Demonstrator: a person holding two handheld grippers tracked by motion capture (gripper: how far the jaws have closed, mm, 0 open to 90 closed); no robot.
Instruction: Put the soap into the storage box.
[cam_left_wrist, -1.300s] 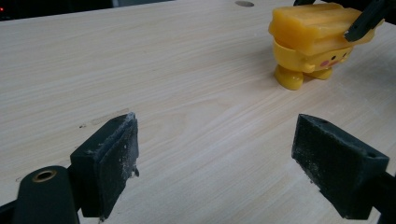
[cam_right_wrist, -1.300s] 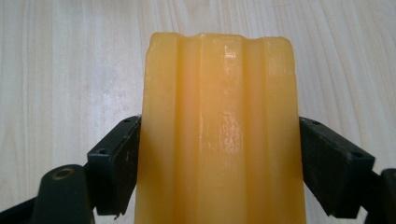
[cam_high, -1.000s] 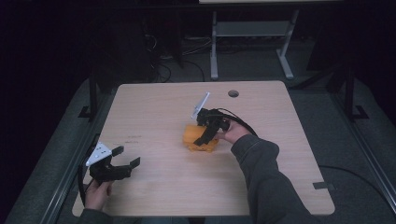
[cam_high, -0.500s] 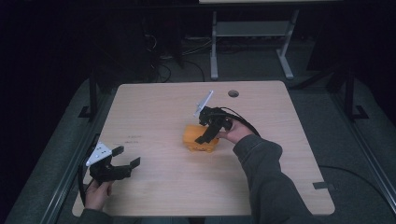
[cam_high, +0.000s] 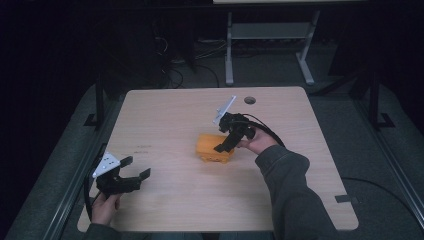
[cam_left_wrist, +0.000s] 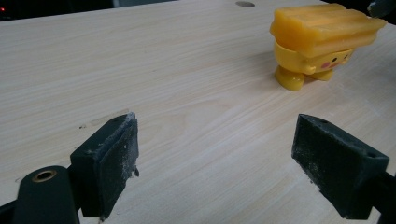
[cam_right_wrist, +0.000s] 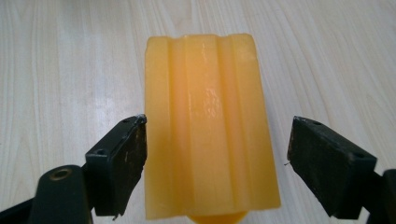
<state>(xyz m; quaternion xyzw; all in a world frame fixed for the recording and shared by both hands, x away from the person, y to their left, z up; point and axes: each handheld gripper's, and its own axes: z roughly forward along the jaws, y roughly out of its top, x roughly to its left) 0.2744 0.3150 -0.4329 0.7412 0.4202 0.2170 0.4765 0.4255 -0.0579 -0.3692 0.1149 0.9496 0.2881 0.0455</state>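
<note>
A: Where is the glossy yellow plastic toy figure with the flat ribbed slab on top (cam_high: 214, 147)?

B: It stands near the middle of the pale wood-grain bench (cam_high: 165, 115), a little toward the person's right side. From the left gripper view the toy (cam_left_wrist: 319, 38) shows short round legs, a small face with pink cheeks, and the slab overhanging its body.

A: And the right tongs (cam_high: 226, 142)?

B: They hang right over the toy, pointed down at it. In the right gripper view the right tongs (cam_right_wrist: 212, 154) stand apart, one black pad on either side of the ribbed slab (cam_right_wrist: 208, 121). The left pad looks just beside the slab's edge; the right pad has a clear gap. Nothing is clamped.

A: The left tongs (cam_high: 134, 168)?

B: Well apart from the toy, held low near the bench's near left corner. In the left gripper view the left tongs (cam_left_wrist: 224, 156) are also spread wide, with bare wood between the pads and the toy far off at the upper right.

A: Anything else on the bench?

B: A small round hole (cam_high: 250, 100) near the far edge.
</note>
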